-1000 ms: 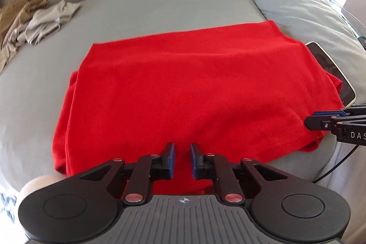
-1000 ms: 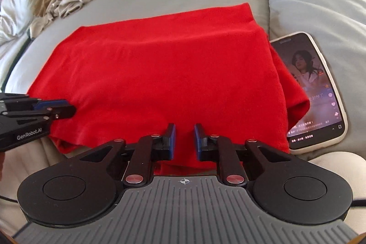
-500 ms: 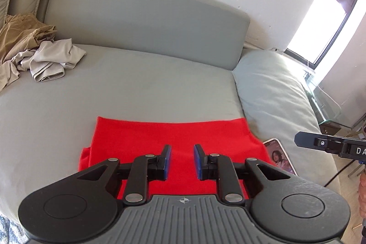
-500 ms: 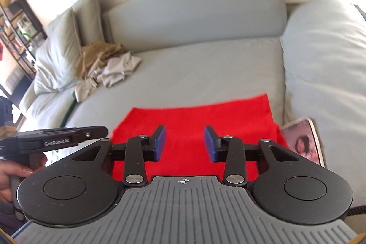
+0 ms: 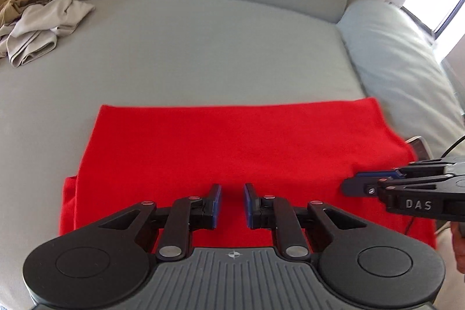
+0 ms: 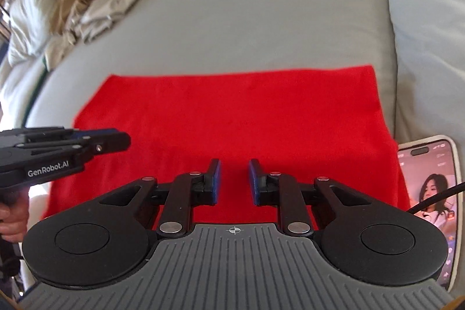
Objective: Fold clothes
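The red garment [image 5: 232, 147] lies flat, already folded into a rectangle, on the grey sofa seat [image 5: 203, 54]. Soft and light, it should drape; best pinched at its near corners. Left gripper [image 5: 232, 201] and right gripper [image 6: 234, 182] hover over its near edge, fingers parted, empty. A phone [image 6: 430, 188] lies just beside its right edge.

Grey sofa [image 6: 247, 28] bears red garment [image 6: 232, 112] (folded flat); crumpled clothes [image 6: 93, 10]; phone [image 6: 433, 188].

One red cloth [image 5: 232, 147], one phone [image 6: 430, 188], two grippers.
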### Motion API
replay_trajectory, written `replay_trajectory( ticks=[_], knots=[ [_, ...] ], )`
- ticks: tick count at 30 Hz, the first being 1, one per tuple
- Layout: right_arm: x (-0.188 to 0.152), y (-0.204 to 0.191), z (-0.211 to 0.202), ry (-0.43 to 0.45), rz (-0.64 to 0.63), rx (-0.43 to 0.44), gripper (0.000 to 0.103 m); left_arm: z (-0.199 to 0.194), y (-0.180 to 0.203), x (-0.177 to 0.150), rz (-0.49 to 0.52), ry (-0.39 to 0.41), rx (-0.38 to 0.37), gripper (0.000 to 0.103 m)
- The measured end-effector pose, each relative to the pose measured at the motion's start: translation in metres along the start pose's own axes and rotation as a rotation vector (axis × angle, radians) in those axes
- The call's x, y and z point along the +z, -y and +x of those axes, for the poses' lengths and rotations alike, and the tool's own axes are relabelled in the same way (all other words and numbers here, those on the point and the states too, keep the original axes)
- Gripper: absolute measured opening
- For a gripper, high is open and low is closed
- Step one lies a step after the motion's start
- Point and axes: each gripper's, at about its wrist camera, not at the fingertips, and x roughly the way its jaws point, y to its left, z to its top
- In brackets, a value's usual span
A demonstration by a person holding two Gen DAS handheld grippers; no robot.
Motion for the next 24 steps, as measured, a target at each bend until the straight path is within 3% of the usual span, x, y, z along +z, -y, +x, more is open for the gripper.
replay_trajectory(
  ticks=[2,4,6,10,12,14,15,16,17,20,24],
  knots=[
    [0.001,0.004,0.016,0.004,0.0,-0.019,0.015,0.006,-0.01,-0.002,-0.03,-0.005,-0.008,0.018],
    [0.007,0.008,0.015,0.067,0.014,-0.033,0.015,0.0,-0.016,-0.001,-0.051,0.002,-0.013,0.018],
    [0.014,0.01,0.012,0.104,0.014,-0.129,0.02,-0.01,-0.018,0.001,-0.065,0.005,-0.006,0.013],
    [0.024,0.045,-0.013,0.199,0.168,-0.083,0.02,-0.034,-0.021,0.01,-0.074,0.09,-0.051,0.016],
    [0.027,0.067,-0.016,0.231,0.25,-0.066,0.02,-0.022,-0.025,0.016,-0.068,0.083,-0.024,0.018],
    [0.029,0.086,-0.008,0.182,0.323,0.023,0.02,-0.001,-0.03,0.02,-0.062,0.038,0.002,0.016],
    [0.031,0.09,0.001,0.144,0.334,0.022,0.02,0.014,-0.034,0.02,-0.07,-0.002,0.021,0.012],
    [0.032,0.093,0.009,0.115,0.338,0.016,0.008,0.023,-0.038,0.02,-0.064,0.009,0.035,0.011],
    [0.034,0.093,0.012,0.128,0.309,-0.022,0.0,0.025,-0.039,0.023,-0.044,0.04,0.046,0.014],
    [0.047,0.092,0.021,0.216,0.214,-0.214,0.0,0.033,-0.045,0.034,-0.06,0.108,0.094,0.014],
    [0.06,0.105,0.027,0.283,0.228,-0.256,0.0,0.035,-0.057,0.044,-0.131,0.172,0.194,0.015]
  ],
)
